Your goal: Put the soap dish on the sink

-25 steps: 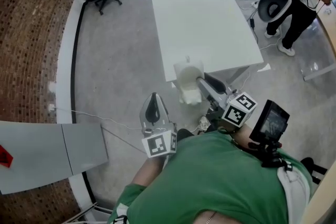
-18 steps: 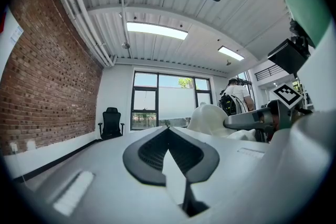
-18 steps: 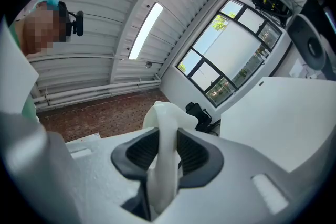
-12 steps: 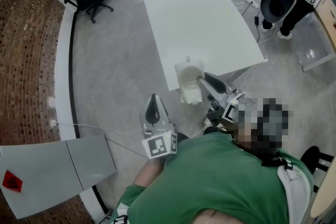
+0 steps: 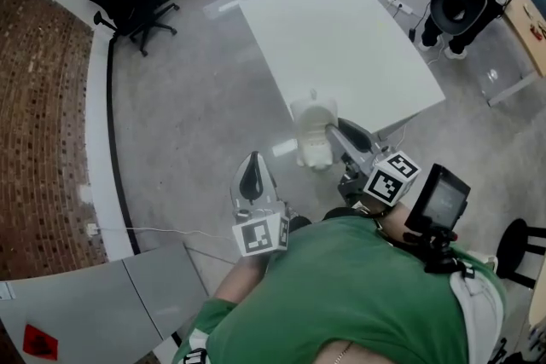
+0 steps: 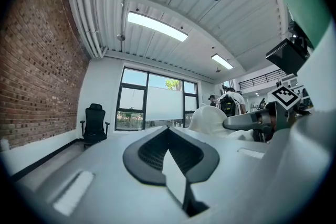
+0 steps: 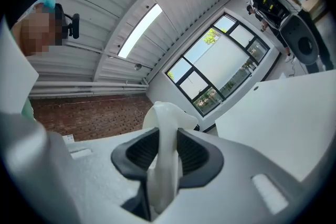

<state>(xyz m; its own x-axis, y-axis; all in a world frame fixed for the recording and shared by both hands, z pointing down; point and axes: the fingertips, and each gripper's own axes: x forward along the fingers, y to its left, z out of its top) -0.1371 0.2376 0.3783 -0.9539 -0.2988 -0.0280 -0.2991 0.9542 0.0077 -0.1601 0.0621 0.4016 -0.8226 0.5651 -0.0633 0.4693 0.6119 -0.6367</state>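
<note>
Above the floor at the white bench's (image 5: 341,38) near edge, the right hand-held gripper (image 5: 331,130) pinches the white soap dish (image 5: 312,136) by its thin rim, judged stiff, light and slippery, while the left hand-held gripper (image 5: 250,170) is pressed together, empty.

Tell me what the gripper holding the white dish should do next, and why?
Probably carry the soap dish onward, with the right hand-held gripper shut on it. The dish is up in the air near the white table, and no sink is in view, so there is nowhere to set it down.
</note>
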